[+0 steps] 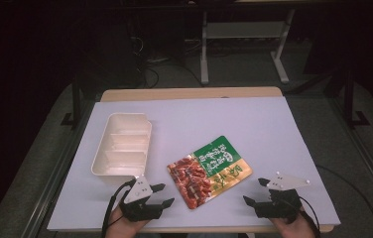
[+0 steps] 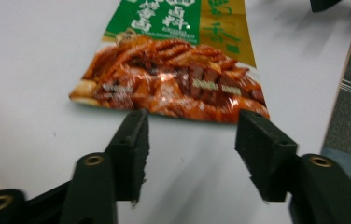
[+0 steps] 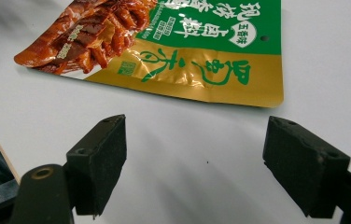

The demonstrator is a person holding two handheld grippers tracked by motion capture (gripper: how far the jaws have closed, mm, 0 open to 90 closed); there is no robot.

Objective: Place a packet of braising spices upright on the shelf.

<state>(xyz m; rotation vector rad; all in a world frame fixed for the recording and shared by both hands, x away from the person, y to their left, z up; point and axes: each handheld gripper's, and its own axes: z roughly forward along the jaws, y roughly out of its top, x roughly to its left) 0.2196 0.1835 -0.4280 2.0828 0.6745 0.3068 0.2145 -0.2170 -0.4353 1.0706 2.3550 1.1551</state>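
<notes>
A flat snack packet (image 1: 208, 171) with a green, gold and red printed face lies on the white table top, near the front. In the left gripper view the packet (image 2: 173, 65) lies just beyond the jaws, its red end nearest. My left gripper (image 1: 162, 195) rests at the front, left of the packet, open with nothing between its fingers; it shows the same way in its own view (image 2: 191, 154). My right gripper (image 1: 257, 191) sits to the packet's right, open and empty. Its own view shows the right gripper (image 3: 194, 163) with the packet's gold edge (image 3: 197, 70) ahead.
A cream plastic tray (image 1: 122, 145) with several compartments stands empty at the left of the table. The table's front edge (image 1: 194, 229) runs just under both hands. Beyond the far edge are a dark floor, cables and a metal stand (image 1: 246, 44).
</notes>
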